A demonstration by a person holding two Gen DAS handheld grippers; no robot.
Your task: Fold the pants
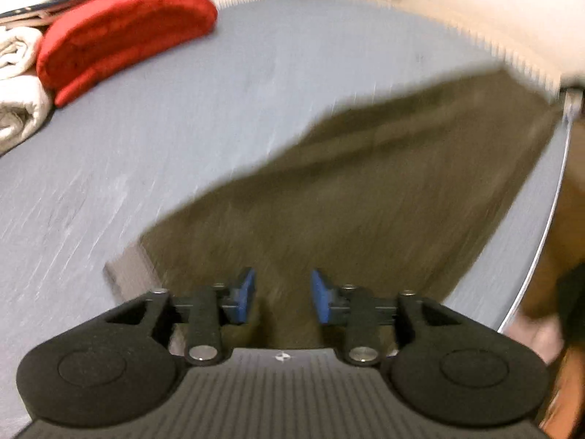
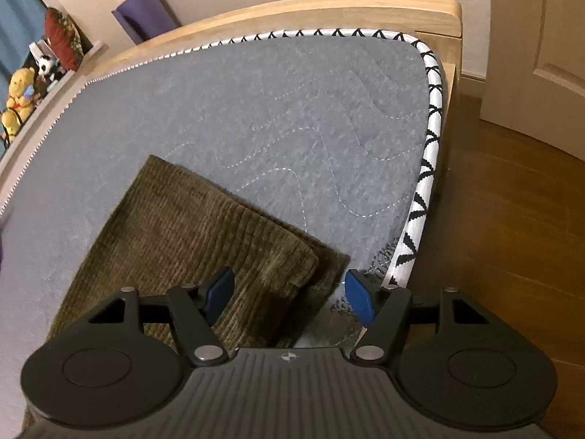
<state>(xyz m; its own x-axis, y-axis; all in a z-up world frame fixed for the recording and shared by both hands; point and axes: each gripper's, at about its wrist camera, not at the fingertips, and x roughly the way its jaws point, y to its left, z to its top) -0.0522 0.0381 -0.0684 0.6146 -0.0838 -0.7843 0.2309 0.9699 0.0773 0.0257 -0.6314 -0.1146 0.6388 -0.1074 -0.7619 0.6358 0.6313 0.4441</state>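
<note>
Olive-brown corduroy pants [image 1: 365,190] lie flat on a grey quilted mattress [image 1: 219,109], stretching away to the right in the blurred left wrist view. My left gripper [image 1: 282,294] is open and empty just above their near end. In the right wrist view the pants [image 2: 190,234] lie doubled over, one layer on another, near the mattress [image 2: 310,117] corner. My right gripper [image 2: 290,294] is open and empty, hovering over the folded corner by the mattress edge.
A folded red blanket [image 1: 124,33] and rolled white towels [image 1: 18,84] sit at the far left of the mattress. The patterned mattress border [image 2: 427,168], wooden bed frame [image 2: 329,7] and wooden floor [image 2: 512,219] lie to the right. Stuffed toys [image 2: 18,98] sit on a shelf at the left.
</note>
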